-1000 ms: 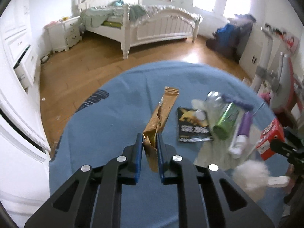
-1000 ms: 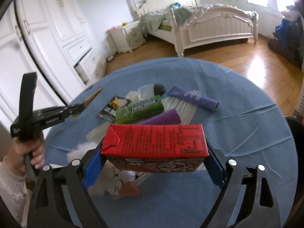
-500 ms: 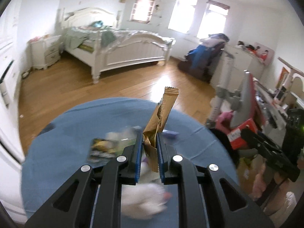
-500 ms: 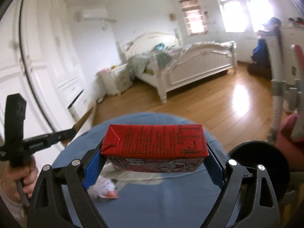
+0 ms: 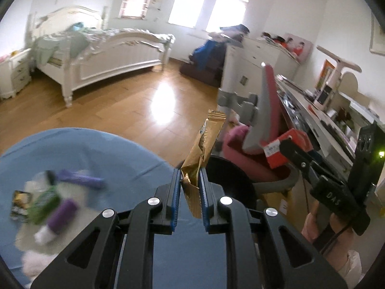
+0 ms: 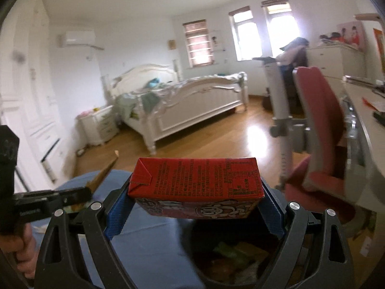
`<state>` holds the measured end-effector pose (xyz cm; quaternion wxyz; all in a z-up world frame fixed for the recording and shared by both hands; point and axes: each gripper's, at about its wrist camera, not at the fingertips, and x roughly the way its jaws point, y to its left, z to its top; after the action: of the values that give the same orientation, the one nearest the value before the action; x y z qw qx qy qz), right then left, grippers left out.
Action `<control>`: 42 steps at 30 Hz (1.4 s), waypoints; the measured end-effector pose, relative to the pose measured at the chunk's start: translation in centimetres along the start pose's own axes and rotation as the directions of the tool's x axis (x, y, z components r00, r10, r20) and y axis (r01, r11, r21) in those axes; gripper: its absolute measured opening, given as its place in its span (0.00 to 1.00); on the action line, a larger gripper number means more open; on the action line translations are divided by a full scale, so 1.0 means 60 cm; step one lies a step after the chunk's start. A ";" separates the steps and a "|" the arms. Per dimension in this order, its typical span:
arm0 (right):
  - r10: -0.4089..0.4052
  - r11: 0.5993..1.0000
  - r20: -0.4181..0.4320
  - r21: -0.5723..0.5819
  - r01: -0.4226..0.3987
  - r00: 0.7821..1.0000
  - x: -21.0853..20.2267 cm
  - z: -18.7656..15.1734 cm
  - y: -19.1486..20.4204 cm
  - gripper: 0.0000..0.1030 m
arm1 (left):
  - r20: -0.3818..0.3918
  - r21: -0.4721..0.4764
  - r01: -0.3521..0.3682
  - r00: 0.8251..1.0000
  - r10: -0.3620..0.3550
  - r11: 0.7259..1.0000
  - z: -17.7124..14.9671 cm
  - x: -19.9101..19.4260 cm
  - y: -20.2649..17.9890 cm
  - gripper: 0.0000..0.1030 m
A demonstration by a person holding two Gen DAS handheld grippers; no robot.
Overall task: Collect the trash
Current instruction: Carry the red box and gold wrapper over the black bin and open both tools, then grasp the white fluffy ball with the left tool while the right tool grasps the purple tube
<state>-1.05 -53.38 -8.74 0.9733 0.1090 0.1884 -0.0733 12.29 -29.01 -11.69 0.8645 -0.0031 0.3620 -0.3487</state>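
My left gripper [image 5: 189, 183] is shut on a crumpled gold wrapper [image 5: 204, 144] and holds it up over the right edge of the blue-covered table [image 5: 115, 149]. My right gripper [image 6: 195, 202] is shut on a red drink carton [image 6: 196, 180] held sideways above a black trash bin [image 6: 231, 257] with several scraps inside. The bin also shows in the left wrist view [image 5: 228, 178] just past the wrapper. The carton shows there too [image 5: 286, 147], to the right. More trash lies blurred on the table at the left: a green pack [image 5: 44, 204], a purple tube [image 5: 61, 216], a black packet [image 5: 20, 201].
A pink and grey chair [image 5: 259, 120] stands right behind the bin, with a desk [image 5: 320, 130] beyond it. A white fluffy thing [image 5: 36, 257] lies at the table's near left. A white bed [image 5: 101, 55] and wooden floor fill the back.
Both grippers have swung right, away from the trash pile toward the bin. The bin's inside now shows under the carton. Both keep their hold.
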 end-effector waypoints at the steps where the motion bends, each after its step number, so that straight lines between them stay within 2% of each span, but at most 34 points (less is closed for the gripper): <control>1: -0.011 1.000 -0.003 0.003 0.011 1.000 0.002 -0.001 -0.012 0.87 | -0.008 0.003 0.004 1.000 -0.004 1.000 0.000 0.015 -0.010 0.17; 7: -0.029 0.999 -0.033 0.029 0.030 0.999 0.027 -0.026 -0.059 0.87 | -0.074 -0.009 0.026 0.997 -0.027 1.000 -0.006 0.100 -0.048 0.18; 11: -0.030 0.999 -0.045 0.043 0.032 0.999 0.048 -0.033 -0.074 0.87 | -0.101 -0.001 0.035 0.994 -0.035 0.999 -0.008 0.130 -0.063 0.18; 27: -0.029 0.996 -0.078 0.079 0.035 0.997 0.094 -0.045 -0.094 0.87 | -0.159 0.025 0.040 0.987 -0.036 0.999 -0.006 0.185 -0.075 0.18; 29: -0.027 0.996 -0.085 0.079 0.034 0.996 0.098 -0.047 -0.092 0.87 | -0.165 0.020 0.037 0.986 -0.033 0.999 -0.005 0.188 -0.073 0.26; 31: -0.028 0.996 -0.095 0.080 0.035 0.995 0.102 -0.046 -0.090 0.88 | -0.160 0.018 0.020 0.987 -0.017 1.000 -0.004 0.187 -0.071 0.48; 34: -0.032 0.996 -0.090 0.084 0.040 0.995 0.102 -0.042 -0.091 0.91 | -0.148 0.016 -0.004 0.989 0.006 1.000 -0.004 0.179 -0.064 0.66; 42: -0.028 0.997 -0.068 0.065 0.033 0.997 0.077 -0.038 -0.061 0.93 | -0.094 -0.030 -0.047 0.995 0.044 0.998 -0.009 0.099 -0.027 0.82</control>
<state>1.73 -56.85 -13.24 0.9610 0.1406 0.2201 -0.0906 13.93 -33.69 -15.35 0.8542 0.0077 0.4074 -0.3230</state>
